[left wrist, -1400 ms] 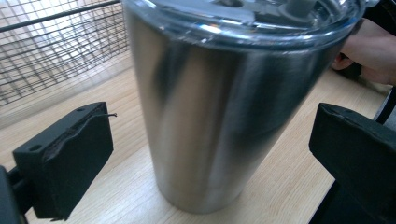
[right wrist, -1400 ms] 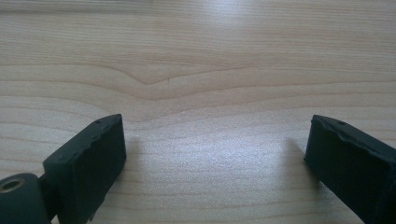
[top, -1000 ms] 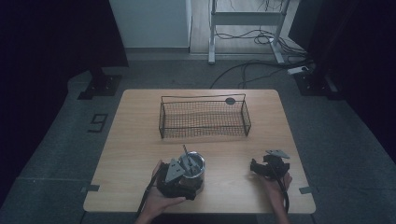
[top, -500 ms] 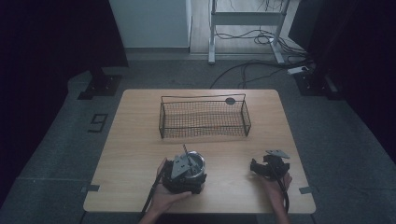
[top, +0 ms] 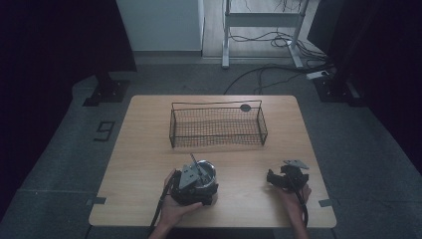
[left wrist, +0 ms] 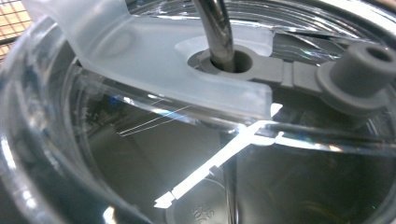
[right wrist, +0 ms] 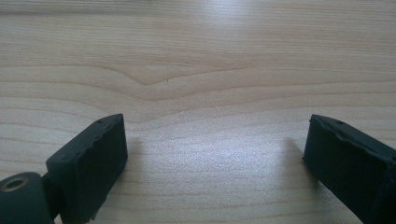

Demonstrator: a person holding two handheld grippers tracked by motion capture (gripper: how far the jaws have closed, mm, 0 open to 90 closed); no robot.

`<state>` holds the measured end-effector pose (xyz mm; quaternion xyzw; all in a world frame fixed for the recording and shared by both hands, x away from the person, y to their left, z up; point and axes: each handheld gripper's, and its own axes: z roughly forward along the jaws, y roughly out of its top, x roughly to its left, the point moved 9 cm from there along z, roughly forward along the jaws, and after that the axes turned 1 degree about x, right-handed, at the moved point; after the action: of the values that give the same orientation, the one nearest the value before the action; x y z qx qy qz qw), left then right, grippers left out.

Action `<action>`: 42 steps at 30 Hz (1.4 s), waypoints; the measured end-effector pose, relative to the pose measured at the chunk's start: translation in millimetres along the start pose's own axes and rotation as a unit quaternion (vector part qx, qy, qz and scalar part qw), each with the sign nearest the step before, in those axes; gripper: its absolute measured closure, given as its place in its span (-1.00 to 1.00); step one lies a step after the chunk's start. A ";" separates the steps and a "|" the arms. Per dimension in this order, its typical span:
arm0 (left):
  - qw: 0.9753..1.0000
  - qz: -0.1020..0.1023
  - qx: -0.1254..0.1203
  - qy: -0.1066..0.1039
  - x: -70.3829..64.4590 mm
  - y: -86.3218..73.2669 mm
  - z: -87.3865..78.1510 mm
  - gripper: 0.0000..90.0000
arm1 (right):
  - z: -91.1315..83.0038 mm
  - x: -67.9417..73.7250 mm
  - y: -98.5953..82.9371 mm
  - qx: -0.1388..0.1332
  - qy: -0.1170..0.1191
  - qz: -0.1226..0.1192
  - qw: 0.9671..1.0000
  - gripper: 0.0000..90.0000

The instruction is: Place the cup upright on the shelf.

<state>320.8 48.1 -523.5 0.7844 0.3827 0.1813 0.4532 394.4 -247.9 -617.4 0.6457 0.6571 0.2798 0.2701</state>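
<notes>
Your left gripper (top: 195, 180) shifted slightly right at cup (left wrist: 140, 154), finger state unclear; straw (left wrist: 217, 28) ahead. Right gripper (right wrist: 215, 154) fingers spread over table (right wrist: 201, 70).

The high view is dim: the worktop (top: 149, 144) is the one lit patch, while the left and right edges of the frame sink into near black, and detail is soft and grainy. In the left gripper view, a clear lidded cup (left wrist: 140, 154) sits very close, with sharp white glare streaks at lower centre and blurred rims (the upper right is hazy). The right gripper view is brighter, with a pale sheen at top centre and soft shadows beside the right claw (right wrist: 219, 163).
</notes>
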 end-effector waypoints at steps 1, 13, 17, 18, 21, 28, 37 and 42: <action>1.000 -0.003 -0.010 0.003 -0.9 -0.1 0.5 -0.91 | -0.1 -0.1 0.0 0.000 0.000 0.000 1.000 -0.85; 1.000 0.010 -0.022 0.007 -3.2 16.6 -10.4 -0.91 | -1.2 -1.1 -0.2 -0.002 -0.003 0.005 1.000 -0.81; 1.000 0.018 -0.019 0.007 -3.5 22.1 -13.4 -0.91 | -1.2 -1.1 -0.2 -0.002 -0.003 0.005 1.000 -0.81; 1.000 0.023 -0.018 0.011 -2.6 24.9 -13.8 -0.91 | -1.2 -1.1 -0.2 -0.002 -0.003 0.005 1.000 -0.81; 1.000 0.020 -0.017 0.010 -1.3 28.4 -14.7 -0.91 | -1.2 -1.0 -0.3 -0.002 -0.003 0.005 1.000 -0.81; 0.999 0.020 -0.021 0.016 5.8 42.5 -18.2 -0.91 | -1.3 -1.0 -0.3 -0.002 -0.003 0.005 1.000 -0.81; 0.999 0.025 -0.027 0.019 9.1 56.2 -20.0 -0.91 | -1.3 -1.0 -0.3 -0.002 -0.004 0.005 1.000 -0.81; 0.999 0.020 -0.032 0.019 12.2 65.8 -21.9 -0.91 | -1.4 -1.0 -0.3 -0.002 -0.003 0.005 1.000 -0.80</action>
<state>343.6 50.4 -456.8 0.7731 0.3697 0.2178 0.4671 393.3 -248.9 -616.7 0.6492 0.6524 0.2806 0.2723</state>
